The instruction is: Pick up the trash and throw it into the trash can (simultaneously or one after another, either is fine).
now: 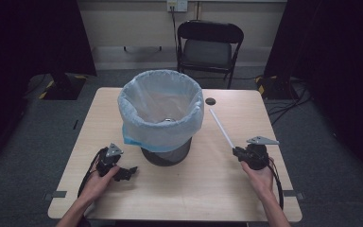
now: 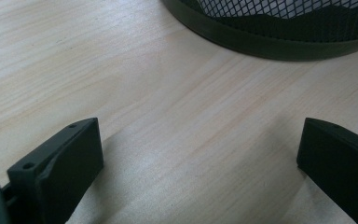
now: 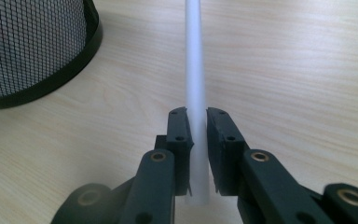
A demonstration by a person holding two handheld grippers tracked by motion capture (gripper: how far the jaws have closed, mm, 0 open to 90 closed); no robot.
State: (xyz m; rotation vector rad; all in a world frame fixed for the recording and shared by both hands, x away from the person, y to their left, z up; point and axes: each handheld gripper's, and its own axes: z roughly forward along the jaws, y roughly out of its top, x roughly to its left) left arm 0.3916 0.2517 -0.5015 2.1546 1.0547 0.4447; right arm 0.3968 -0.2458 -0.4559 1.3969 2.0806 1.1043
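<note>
Gripping one white tube [image 3: 196, 88] near its end, the right gripper [image 3: 196, 130] has both jaws pressed to it in its own view; from above, the tube [image 1: 221, 127] slants toward the bin [image 1: 163, 118], apparently just over the table [image 1: 246, 189]; the left gripper [image 2: 200, 154] rests spread wide and empty near the mesh base [image 2: 270, 28]; one bag-lined bin, one chair [image 1: 209, 45] behind.

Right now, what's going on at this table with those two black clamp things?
A person sits at a wooden table with a gripper in each hand. The right gripper is shut on a white tube, which points toward a mesh bin lined with a pale blue bag. The left gripper rests open near the bin's base, holding nothing.
</note>
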